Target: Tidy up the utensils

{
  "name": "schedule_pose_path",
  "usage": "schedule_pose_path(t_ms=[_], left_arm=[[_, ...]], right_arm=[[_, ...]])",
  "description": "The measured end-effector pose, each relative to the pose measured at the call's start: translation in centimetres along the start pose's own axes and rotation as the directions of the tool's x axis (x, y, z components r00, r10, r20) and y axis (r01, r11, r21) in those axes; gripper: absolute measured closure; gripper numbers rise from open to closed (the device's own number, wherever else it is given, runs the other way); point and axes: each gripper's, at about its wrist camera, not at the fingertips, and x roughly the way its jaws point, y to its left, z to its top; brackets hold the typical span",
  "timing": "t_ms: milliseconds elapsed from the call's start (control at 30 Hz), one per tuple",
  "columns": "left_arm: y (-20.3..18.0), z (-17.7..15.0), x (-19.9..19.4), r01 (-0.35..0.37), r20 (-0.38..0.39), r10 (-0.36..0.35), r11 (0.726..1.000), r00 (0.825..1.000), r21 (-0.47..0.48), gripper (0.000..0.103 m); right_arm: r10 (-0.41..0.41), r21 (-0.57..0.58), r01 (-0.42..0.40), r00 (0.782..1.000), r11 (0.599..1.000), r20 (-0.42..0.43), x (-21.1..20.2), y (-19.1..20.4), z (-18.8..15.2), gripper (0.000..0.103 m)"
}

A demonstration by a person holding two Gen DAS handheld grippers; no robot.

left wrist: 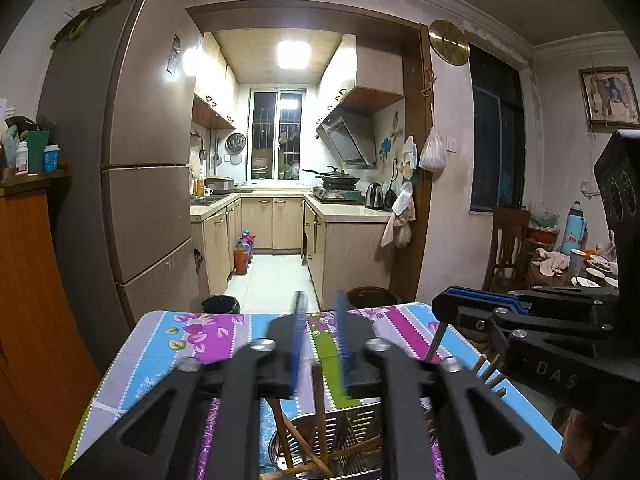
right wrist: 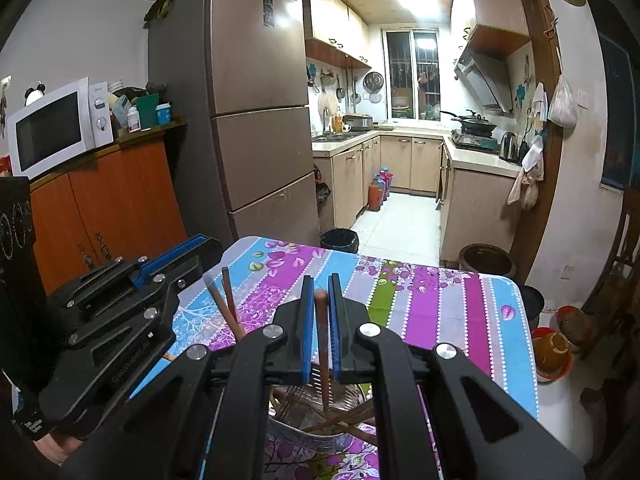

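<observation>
Directly below both cameras, a perforated metal holder (right wrist: 304, 428) on the tabletop (right wrist: 440, 300) already contains several chopsticks. Right gripper (right wrist: 321, 300) pinches a chopstick (right wrist: 321, 328), light, stiff, slippery, best gripped mid-shaft. Left gripper (left wrist: 320, 320) is parted, empty. Leaning chopsticks (right wrist: 228, 300) crowd the holder's opening.

holder: perforated metal utensil holder (left wrist: 352, 432), upright, at near edge of table with striped floral cloth (right wrist: 440, 300) | contents: several brown wooden chopsticks (left wrist: 320, 412), leaning crossed, tips above rim | single: one brown chopstick (right wrist: 321, 344), near vertical, lower end over holder | contact with bottom: cannot tell
</observation>
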Motion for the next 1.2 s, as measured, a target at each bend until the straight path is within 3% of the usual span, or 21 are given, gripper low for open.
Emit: schedule_pose_path(t_ms=[67,267,467,733,900,1033,1200], left_arm=[[-0.1,0.2,0.0,-0.005,0.005,0.005,1.000,1.000,-0.001,0.068],[0.1,0.3,-0.8,-0.021,0.016,0.021,1.000,1.000,-0.010,0.060],[0.5,-0.1,-4.8,-0.057,0.070,0.057,0.998,0.996,-0.012,0.029],[2.0,-2.2,-12.3,-0.104,0.132,0.110,0.993,0.985,-0.051,0.005],[2.8,-4.7,-18.2,-0.154,0.177,0.163,0.986,0.971,-0.065,0.005],[2.3,-7.7,-23.3,-0.208,0.203,0.229,0.971,0.952,-0.118,0.005],[0.2,-11.2,-28.0,-0.198,0.171,0.207,0.978,0.963,-0.070,0.005]], right_arm=[[0.014,0.006,-0.014,1.000,1.000,0.014,-0.5,0.1,0.1,0.059],[0.011,-0.009,-0.011,0.998,1.000,0.068,-2.7,1.0,0.4,0.035],[-0.004,0.003,0.003,0.985,1.000,0.174,-7.7,1.7,-0.9,0.006],[-0.041,-0.002,0.043,0.961,0.999,0.273,-14.6,3.2,-5.6,0.006],[-0.044,0.035,0.034,0.947,0.999,0.319,-19.5,4.3,-10.6,0.006],[-0.111,0.064,0.095,0.942,0.993,0.316,-22.4,5.7,-14.4,0.005],[-0.205,0.088,0.187,0.933,0.978,0.297,-24.7,7.9,-18.5,0.005]])
